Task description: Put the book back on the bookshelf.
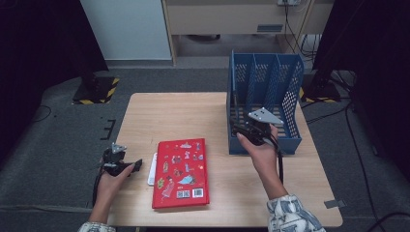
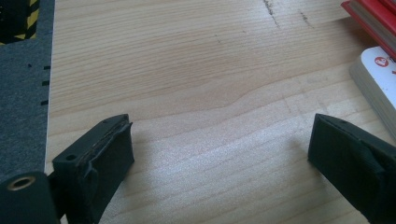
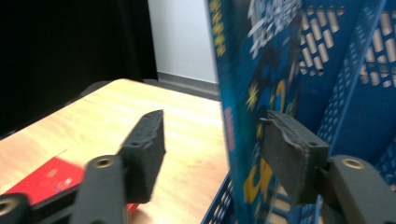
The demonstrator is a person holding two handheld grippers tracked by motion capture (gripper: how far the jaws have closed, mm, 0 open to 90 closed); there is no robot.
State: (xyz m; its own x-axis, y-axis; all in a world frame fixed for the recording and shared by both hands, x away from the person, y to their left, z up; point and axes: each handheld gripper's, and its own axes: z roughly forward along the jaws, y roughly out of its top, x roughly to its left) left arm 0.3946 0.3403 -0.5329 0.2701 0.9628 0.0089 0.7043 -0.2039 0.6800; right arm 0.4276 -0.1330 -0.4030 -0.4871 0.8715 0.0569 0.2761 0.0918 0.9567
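Filed: blue-covered book point(image 3: 243, 93), upright in the blue perforated plastic file rack point(image 1: 290, 87); right tongs point(image 3: 212, 158) apart around its spine. Outstanding: red illustrated book point(image 1: 181, 171) (flat on worktop point(image 1: 169, 116), left of rack); left tongs point(image 2: 219, 158) apart, empty.

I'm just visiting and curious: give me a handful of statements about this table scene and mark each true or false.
1. A red book lies flat on the table. True.
2. The blue file rack stands at the table's left edge. False: it stands at the right side.
3. The right hand-held gripper has a blue book standing between its jaws, at the rack. True; the left jaw stands clear of it.
4. The left hand-held gripper is clamped on the red book. False: its jaws are open over bare wood, the book off to the side.
5. A white booklet lies partly under the red book. True.
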